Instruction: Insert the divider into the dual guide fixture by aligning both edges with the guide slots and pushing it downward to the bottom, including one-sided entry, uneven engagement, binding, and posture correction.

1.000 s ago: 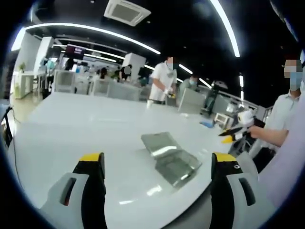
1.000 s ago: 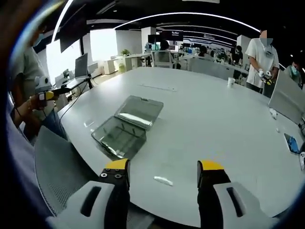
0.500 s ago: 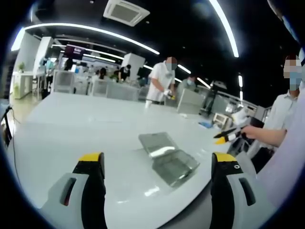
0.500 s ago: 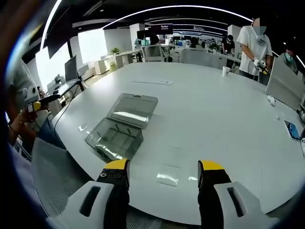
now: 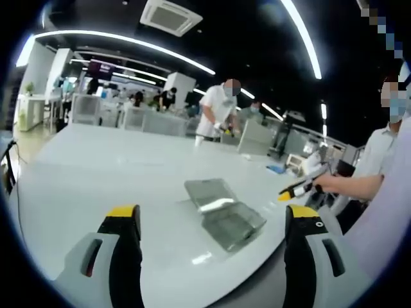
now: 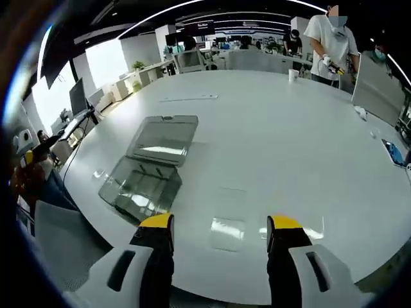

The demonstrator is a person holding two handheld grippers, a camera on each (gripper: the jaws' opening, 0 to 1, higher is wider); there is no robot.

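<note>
Glossy smooth white table (image 6: 276, 128), clear shiny plastic case (image 6: 151, 167) with lid open, clear plastic sheet (image 6: 229, 224) lying near, matt grey gripper shells.

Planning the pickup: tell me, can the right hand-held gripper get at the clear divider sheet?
Probably yes: the right hand-held gripper is open, the clear divider sheet lies flat on the white table just ahead, nothing between.

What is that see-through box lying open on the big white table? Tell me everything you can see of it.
The clear box looks like thin transparent plastic, hinged and lying fully open, its two shallow halves flat side by side on the white table. The nearer half is deeper, with low ribs or slots showing inside, and sits close to the table edge; the farther half, seemingly the lid, catches a streak of ceiling light. It appears empty. Neither gripper touches it. The left gripper view shows it too, ahead of the open jaws.
</note>
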